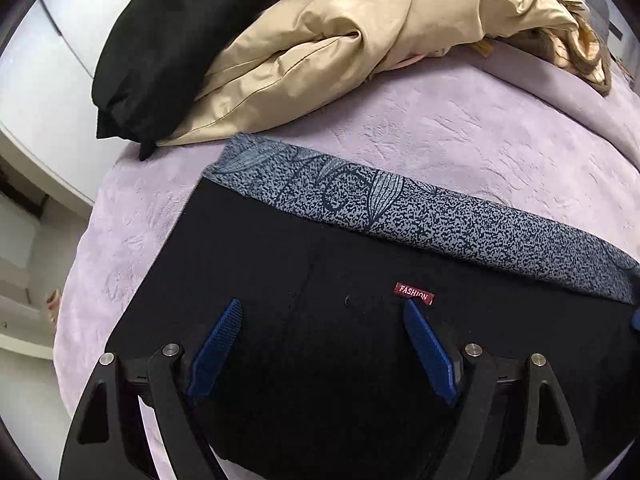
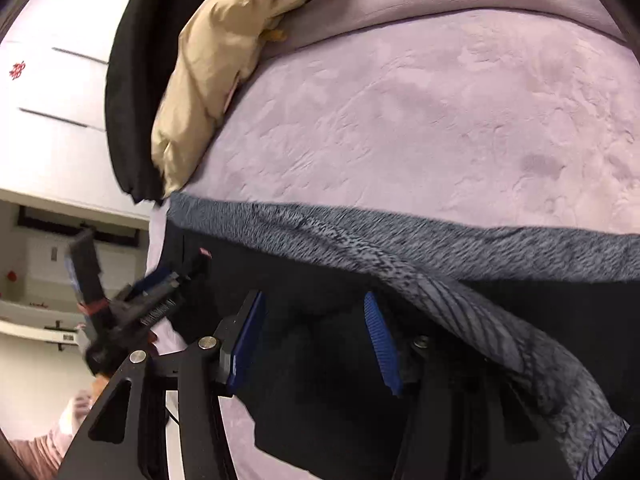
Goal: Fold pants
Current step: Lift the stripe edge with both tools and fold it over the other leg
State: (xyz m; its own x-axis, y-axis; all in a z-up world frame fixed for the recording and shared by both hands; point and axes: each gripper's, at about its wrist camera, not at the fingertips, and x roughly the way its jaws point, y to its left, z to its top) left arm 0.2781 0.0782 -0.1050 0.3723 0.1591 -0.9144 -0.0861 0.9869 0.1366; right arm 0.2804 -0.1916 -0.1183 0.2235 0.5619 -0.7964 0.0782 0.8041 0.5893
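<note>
The pants (image 1: 280, 280) are black with a grey speckled patterned inside layer (image 1: 440, 220) and a small red "FASHION" label (image 1: 414, 293). They lie folded on the lilac bed cover (image 1: 460, 132). My left gripper (image 1: 324, 308) is open just above the black fabric, holding nothing. In the right wrist view the pants (image 2: 320, 360) fill the lower frame with the grey patterned edge (image 2: 400, 236) across the middle. My right gripper (image 2: 314, 304) is open over the black cloth. The left gripper (image 2: 160, 280) shows at the pants' left end.
A beige jacket (image 1: 320, 40) and a black garment (image 1: 160, 40) lie piled at the far side of the bed, also in the right wrist view (image 2: 216, 72). White cabinets (image 2: 52, 60) stand beyond the bed's left edge. Bare lilac cover (image 2: 440, 120) lies beyond the pants.
</note>
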